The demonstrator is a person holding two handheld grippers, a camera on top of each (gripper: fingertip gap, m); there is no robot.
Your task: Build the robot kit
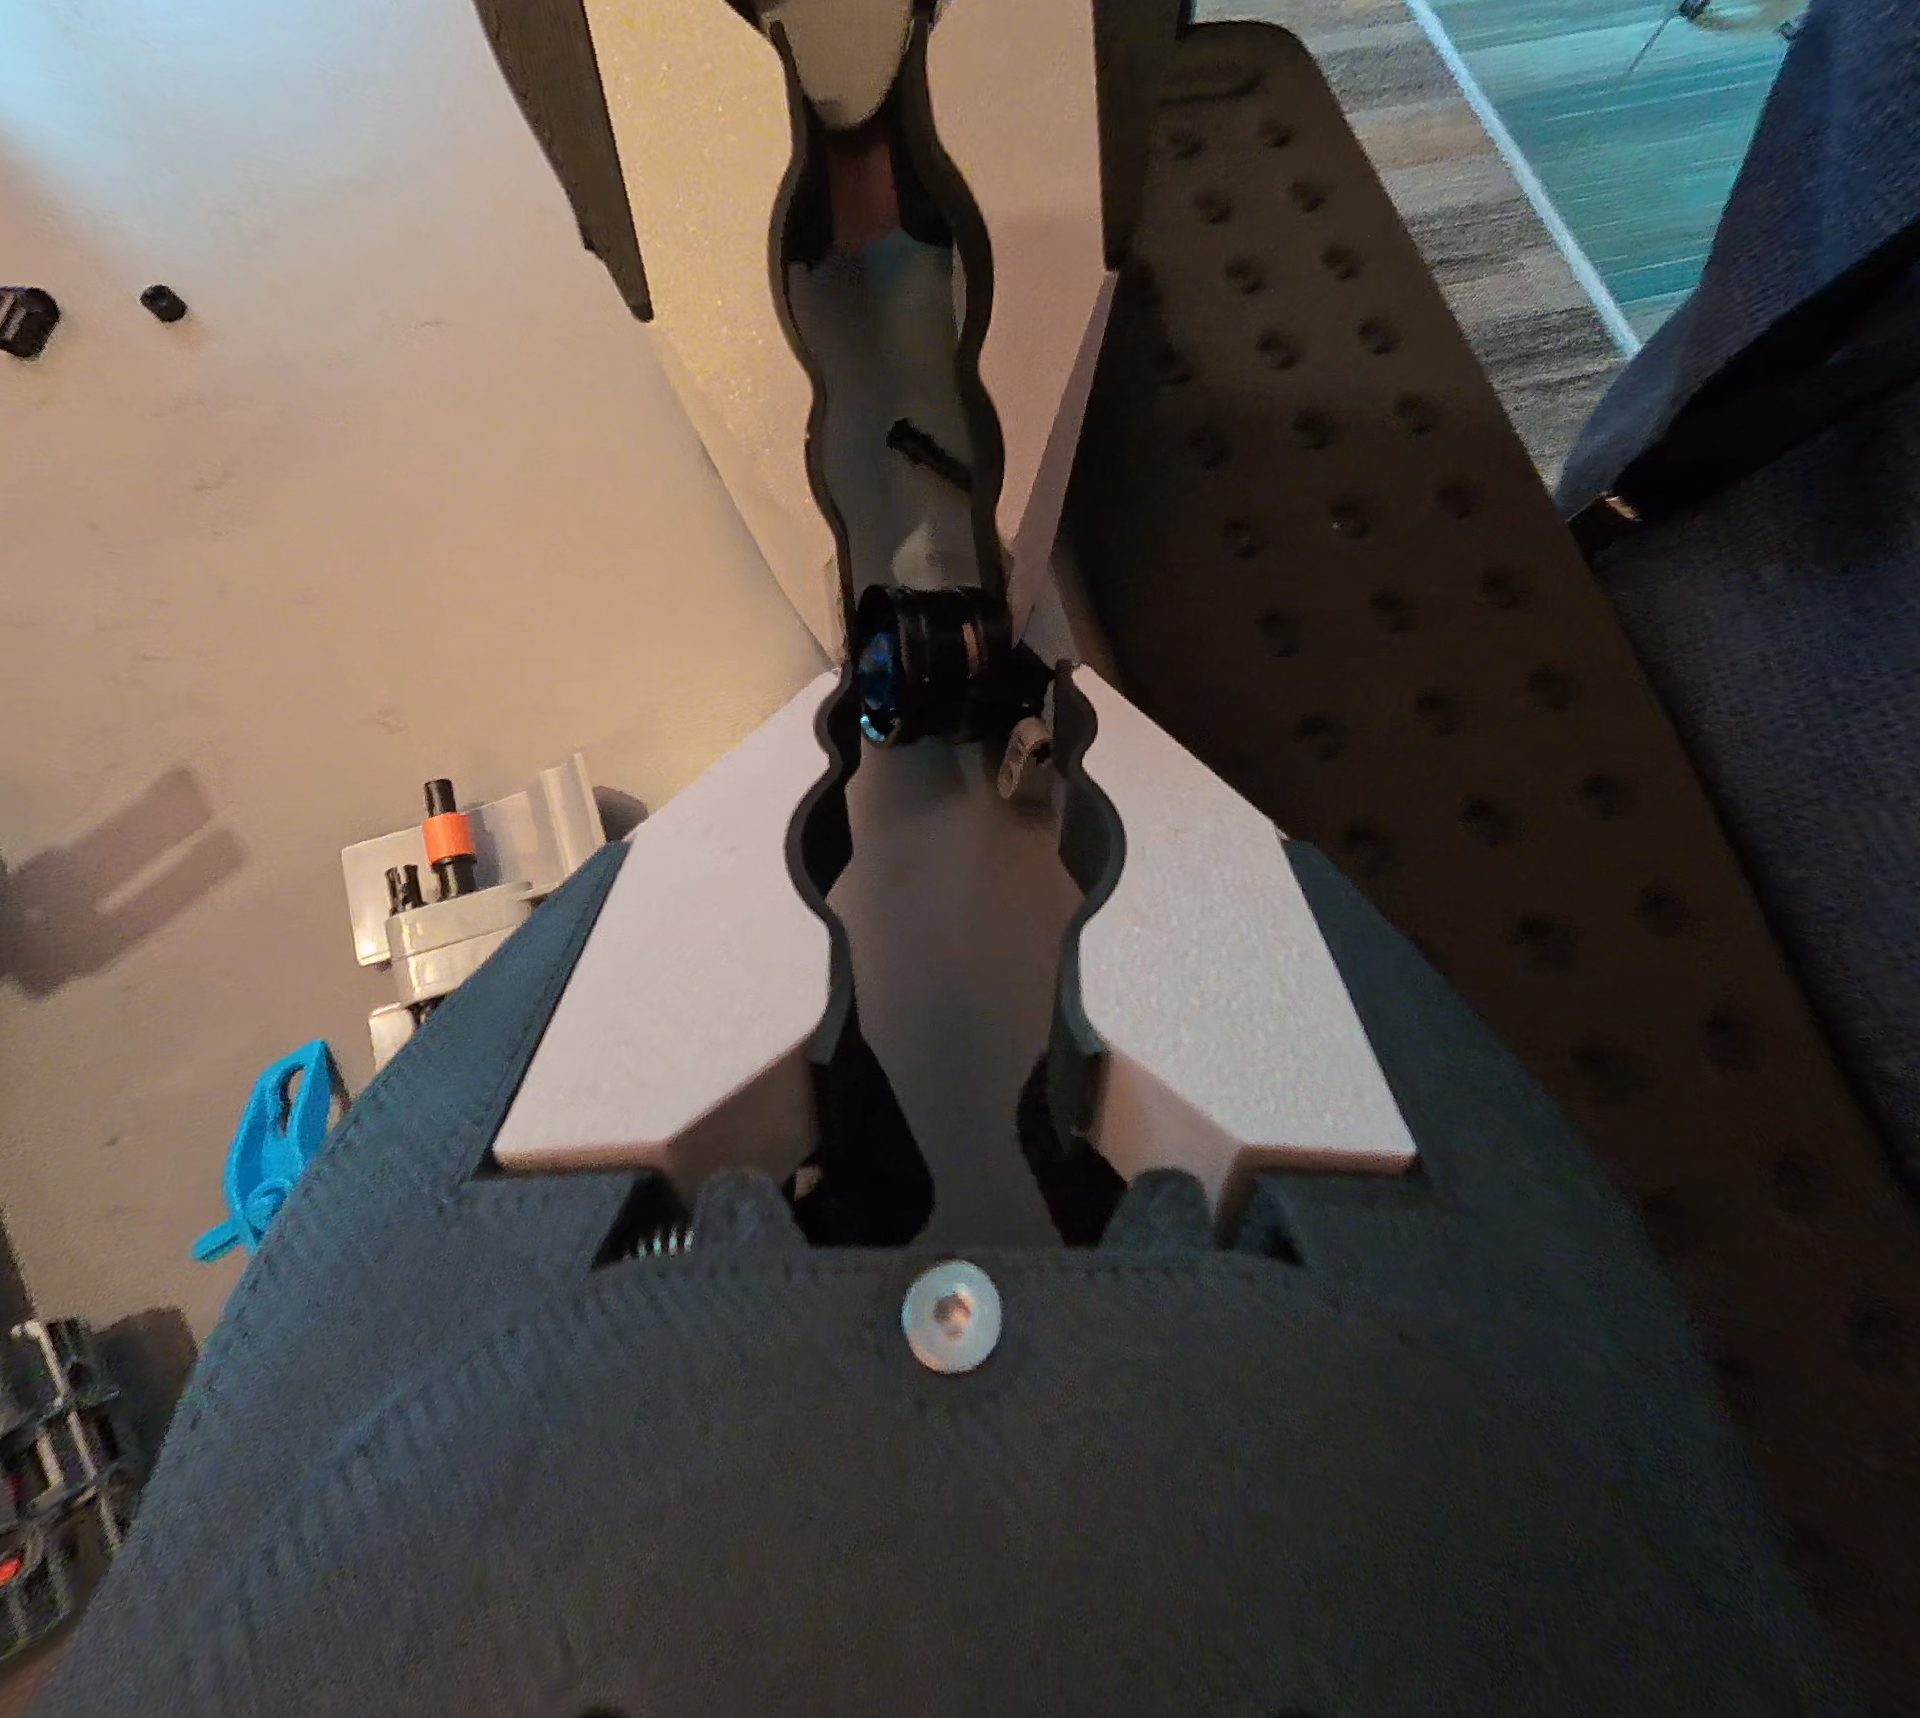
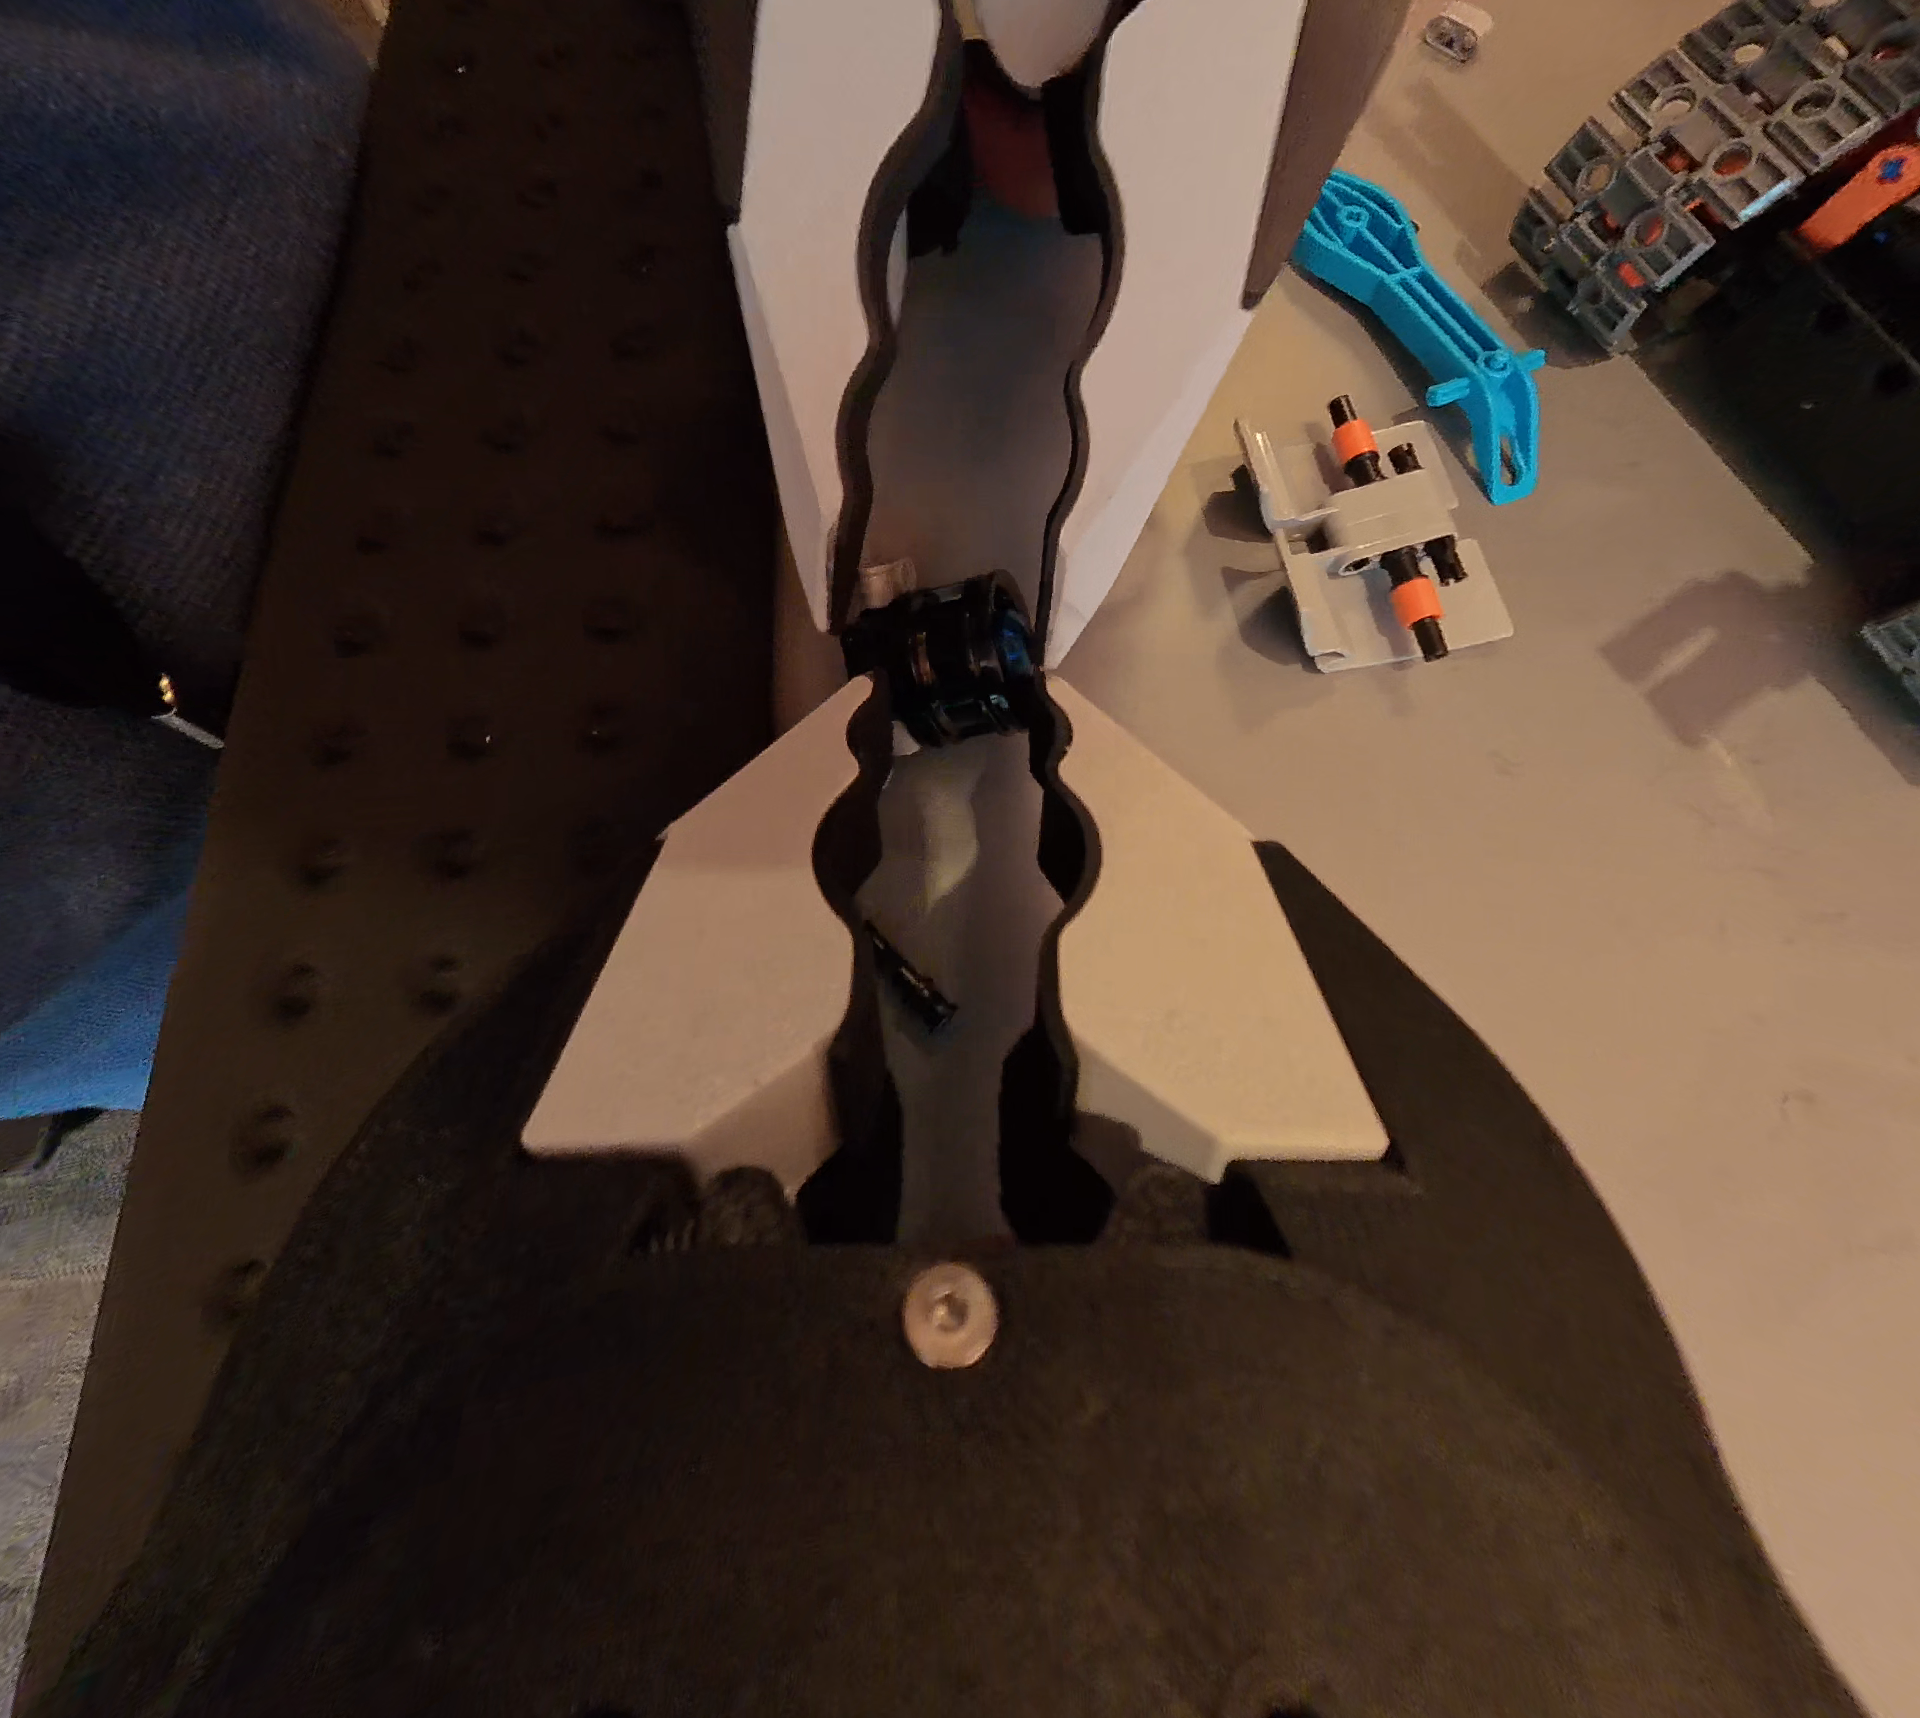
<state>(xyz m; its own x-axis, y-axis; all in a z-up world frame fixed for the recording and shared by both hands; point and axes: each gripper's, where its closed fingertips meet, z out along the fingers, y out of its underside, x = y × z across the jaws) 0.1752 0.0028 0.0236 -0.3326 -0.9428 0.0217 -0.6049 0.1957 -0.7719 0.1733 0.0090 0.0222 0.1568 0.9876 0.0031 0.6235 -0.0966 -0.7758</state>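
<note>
Small black plastic wheel part (image 1: 928, 669): held up above the grey worktop (image 1: 312, 525), between both tips
Left gripper (image 1: 951, 712): fingers pinched on it
Right gripper (image 2: 951, 686): fingers pinched on it
Feel: judged light, hard, slippery; best gripped by its round sides

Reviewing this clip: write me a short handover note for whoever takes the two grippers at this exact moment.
Left gripper: shut on the small black part.
Right gripper: shut on the same part, tip to tip with the left.
On the grey table: grey bracket with orange-ringed pins, blue plastic tool, dark block assembly, a loose black pin. Black perforated plate lies alongside.
Done or left: cannot tell; both jaws grip the part.
</note>
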